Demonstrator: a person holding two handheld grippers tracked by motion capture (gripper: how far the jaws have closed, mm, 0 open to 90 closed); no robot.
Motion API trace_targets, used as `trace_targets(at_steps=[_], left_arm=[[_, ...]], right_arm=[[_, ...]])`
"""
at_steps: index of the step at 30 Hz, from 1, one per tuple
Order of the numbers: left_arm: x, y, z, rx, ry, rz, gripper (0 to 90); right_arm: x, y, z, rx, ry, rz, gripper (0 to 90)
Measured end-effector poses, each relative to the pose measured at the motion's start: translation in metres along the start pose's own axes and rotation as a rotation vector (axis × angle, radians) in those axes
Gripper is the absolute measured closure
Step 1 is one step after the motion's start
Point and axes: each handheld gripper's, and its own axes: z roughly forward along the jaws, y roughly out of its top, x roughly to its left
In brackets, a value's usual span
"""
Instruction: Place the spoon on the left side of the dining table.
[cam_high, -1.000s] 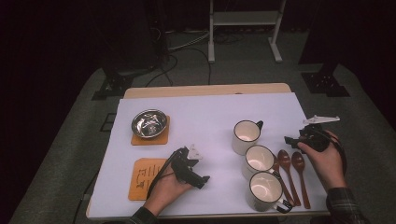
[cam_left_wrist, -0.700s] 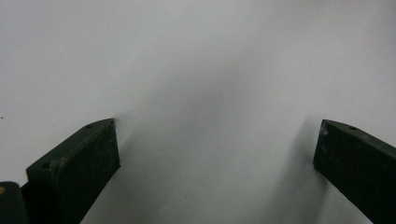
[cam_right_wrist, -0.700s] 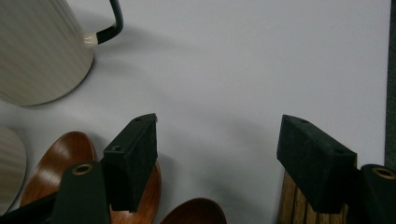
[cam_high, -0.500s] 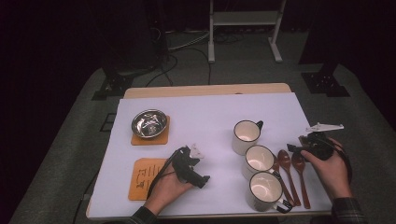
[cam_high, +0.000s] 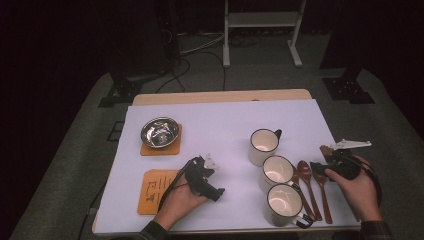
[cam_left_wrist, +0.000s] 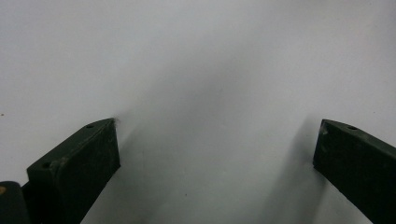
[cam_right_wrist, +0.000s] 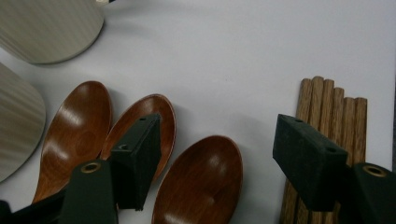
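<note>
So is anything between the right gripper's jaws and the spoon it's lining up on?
Nothing visible. The right gripper hangs open straddling the rightmost wooden spoon, its bowl bare between the jaws. One jaw overlaps the middle spoon, the other the wooden sticks, both beside it.

Two black jaws of the left gripper (cam_left_wrist: 215, 154) rise from the bottom corners over a plain white table surface (cam_left_wrist: 201, 60), standing wide apart with nothing between them. The jaw on the left side reaches a little higher over the white surface than the one on the right, and each throws a soft grey shadow onto it. The tips seem to sit at or just above the surface, though contact is hard to judge.
</note>
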Motion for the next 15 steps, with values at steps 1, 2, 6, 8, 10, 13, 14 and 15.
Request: trace_targets(at_steps=[1, 2, 6, 8, 10, 13, 14, 15], left_arm=[[0.0, 0.0, 0.0, 0.001, 0.0, 0.0, 0.0], [0.0, 0.0, 0.0, 0.0, -0.001, -0.001, 0.0], [0.0, 0.0, 0.0, 0.0, -0.001, -0.001, 0.0], [0.0, 0.0, 0.0, 0.001, 0.0, -0.002, 0.0], [0.0, 0.0, 0.0, -0.002, 0.0, -0.002, 0.0], [0.0, 0.0, 0.0, -0.001, 0.001, -0.002, 0.0], [0.0, 0.0, 0.0, -0.001, 0.001, -0.003, 0.0], [0.0, 0.0, 0.0, -0.002, 0.001, -0.003, 0.0]], right_arm=[[0.0, -0.001, 0.0, 0.002, -0.001, 0.001, 31.1], [0.0, -0.002, -0.001, 0.002, 0.0, 0.0, 31.7], [0.001, -0.007, -0.001, 0.004, 0.006, 0.0, 32.9], [0.003, -0.009, -0.002, 0.008, 0.004, -0.003, 33.3], [0.004, -0.011, -0.003, 0.013, 0.0, -0.007, 33.6], [0.007, -0.014, -0.005, 0.02, -0.007, -0.015, 34.3], [0.008, -0.015, -0.005, 0.02, -0.009, -0.017, 34.4], [0.009, -0.016, -0.006, 0.021, -0.013, -0.017, 34.5]])
